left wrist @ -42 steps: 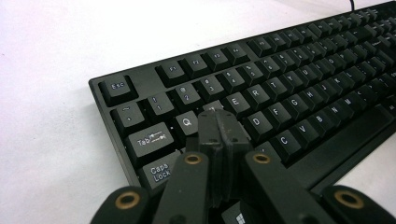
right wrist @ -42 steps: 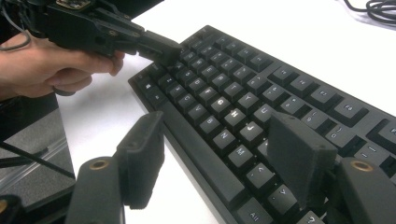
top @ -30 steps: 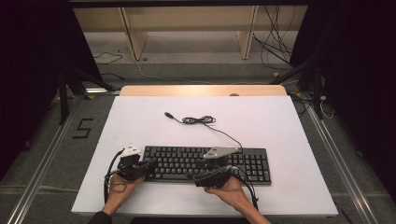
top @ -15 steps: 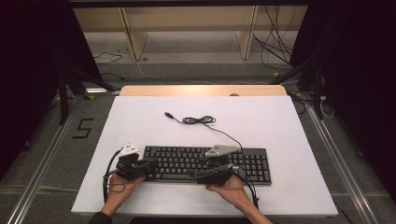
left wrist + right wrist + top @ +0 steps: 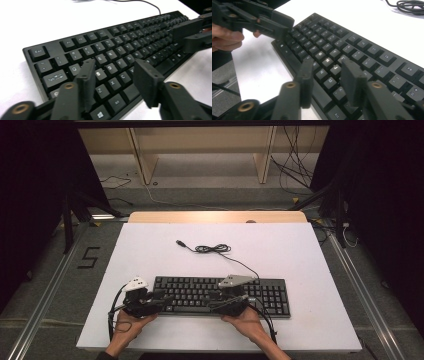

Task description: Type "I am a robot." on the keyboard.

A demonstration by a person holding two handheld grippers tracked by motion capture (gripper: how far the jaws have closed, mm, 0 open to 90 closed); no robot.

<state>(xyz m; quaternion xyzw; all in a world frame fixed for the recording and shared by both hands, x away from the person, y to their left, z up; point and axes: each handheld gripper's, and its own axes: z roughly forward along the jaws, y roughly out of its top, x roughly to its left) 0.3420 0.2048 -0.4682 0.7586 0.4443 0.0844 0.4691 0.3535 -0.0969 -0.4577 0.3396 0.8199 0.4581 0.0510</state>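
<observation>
High view, keyboard, coiled cable behind

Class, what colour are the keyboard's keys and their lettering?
The flat plastic keyboard has black keys with white lettering, clearest in the left gripper view.

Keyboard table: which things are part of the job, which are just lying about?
In the job:
- black keyboard
- left gripper, jaws apart over the S and D keys, just been opening, nothing between them
- right gripper, jaws apart over the keys, just been closing, nothing between them

Lying about:
- keyboard's cable, coiled on the white table
- wooden shelf frame
</observation>
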